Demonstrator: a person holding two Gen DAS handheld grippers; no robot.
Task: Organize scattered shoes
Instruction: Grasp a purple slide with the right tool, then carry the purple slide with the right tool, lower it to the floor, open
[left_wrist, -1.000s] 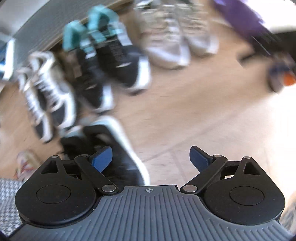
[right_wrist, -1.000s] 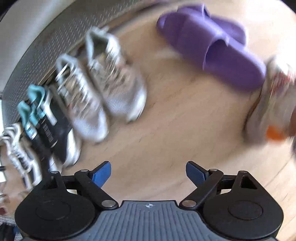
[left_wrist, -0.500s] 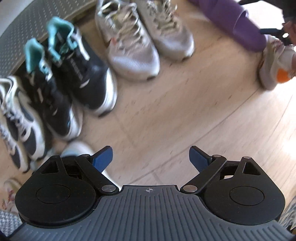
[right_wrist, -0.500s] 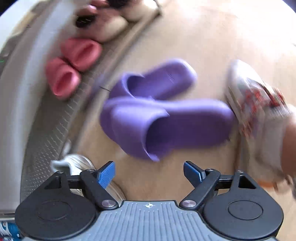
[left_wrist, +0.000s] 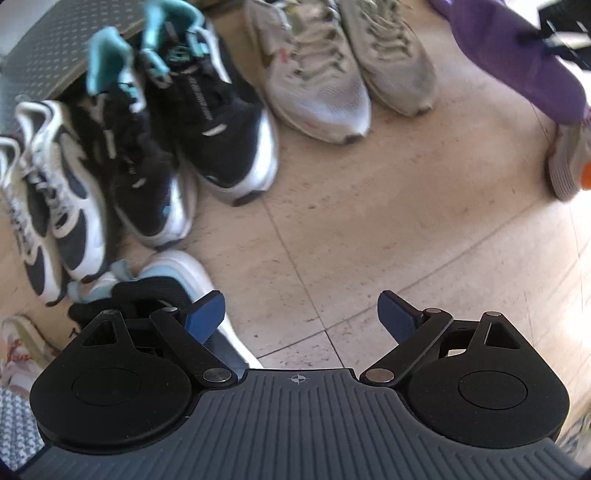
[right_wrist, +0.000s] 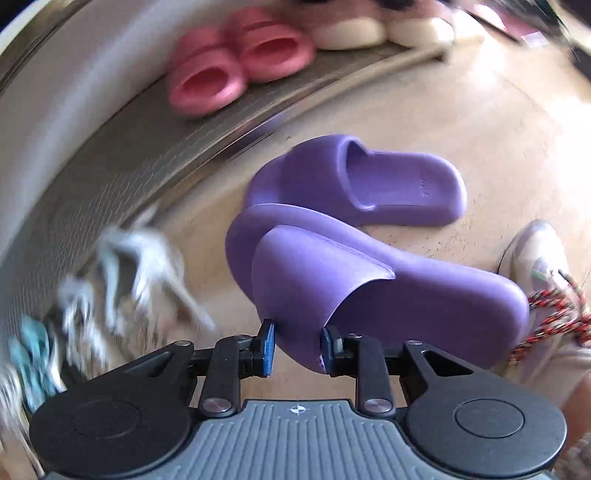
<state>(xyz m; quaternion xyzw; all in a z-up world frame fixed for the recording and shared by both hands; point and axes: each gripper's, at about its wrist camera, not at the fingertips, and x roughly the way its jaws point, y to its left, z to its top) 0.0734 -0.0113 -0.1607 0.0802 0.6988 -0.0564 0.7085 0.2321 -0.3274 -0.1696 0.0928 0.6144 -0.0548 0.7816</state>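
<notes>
In the right wrist view my right gripper (right_wrist: 297, 347) has its jaws closing on the near edge of a purple slide (right_wrist: 369, 291), and both blue pads touch it. A second purple slide (right_wrist: 369, 181) lies just beyond, on the tiled floor. In the left wrist view my left gripper (left_wrist: 301, 314) hangs open over bare floor, pointing down, with nothing between its fingers. A lone black shoe with a pale blue-white sole (left_wrist: 173, 280) lies under its left finger. Black-and-teal sneakers (left_wrist: 207, 122), beige sneakers (left_wrist: 314, 81) and white-and-navy sneakers (left_wrist: 70, 206) stand in a row.
Pink slippers (right_wrist: 236, 62) and cream shoes (right_wrist: 347, 29) sit on a perforated metal ledge (right_wrist: 147, 155) along the wall. A pale sneaker with red laces (right_wrist: 539, 266) is right of the held slide, apparently on a foot. A grey sneaker with an orange patch (left_wrist: 569, 162) lies at the right.
My right gripper has swung from the sneaker row to the purple slides, and its jaws have narrowed onto the near one. The left gripper has drifted and sunk a little, still open.
</notes>
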